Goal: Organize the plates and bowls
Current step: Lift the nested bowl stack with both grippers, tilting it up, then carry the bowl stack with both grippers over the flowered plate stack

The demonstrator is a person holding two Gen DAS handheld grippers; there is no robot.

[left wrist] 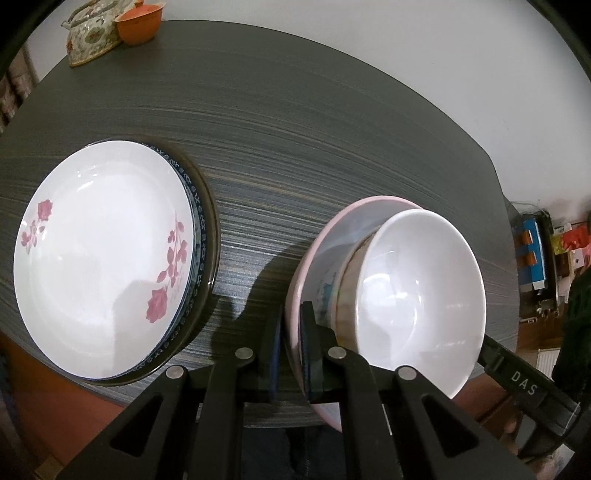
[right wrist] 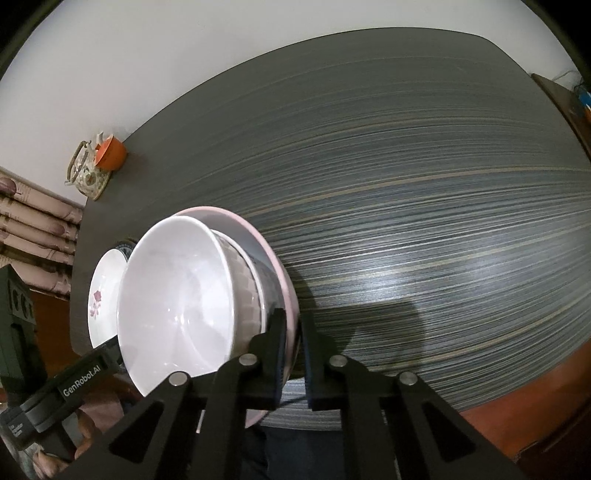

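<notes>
A pink-rimmed plate [left wrist: 325, 236] carries a stack of two bowls; the top bowl [left wrist: 417, 295] is plain white. My left gripper [left wrist: 291, 350] is shut on the plate's left rim. My right gripper [right wrist: 293, 358] is shut on the same plate's [right wrist: 273, 258] right rim, with the white bowl [right wrist: 177, 295] to its left. The plate sits at the table's near edge; I cannot tell whether it is lifted. A white plate with pink flowers [left wrist: 103, 254] lies on a blue-patterned plate and a dark plate, to the left. It also shows in the right wrist view [right wrist: 105, 288].
The dark striped table [left wrist: 332, 129] stretches away behind the dishes. A floral teapot [left wrist: 92, 37] and an orange cup [left wrist: 138, 26] stand at its far left corner. Clutter [left wrist: 535, 254] lies on the floor off the right edge.
</notes>
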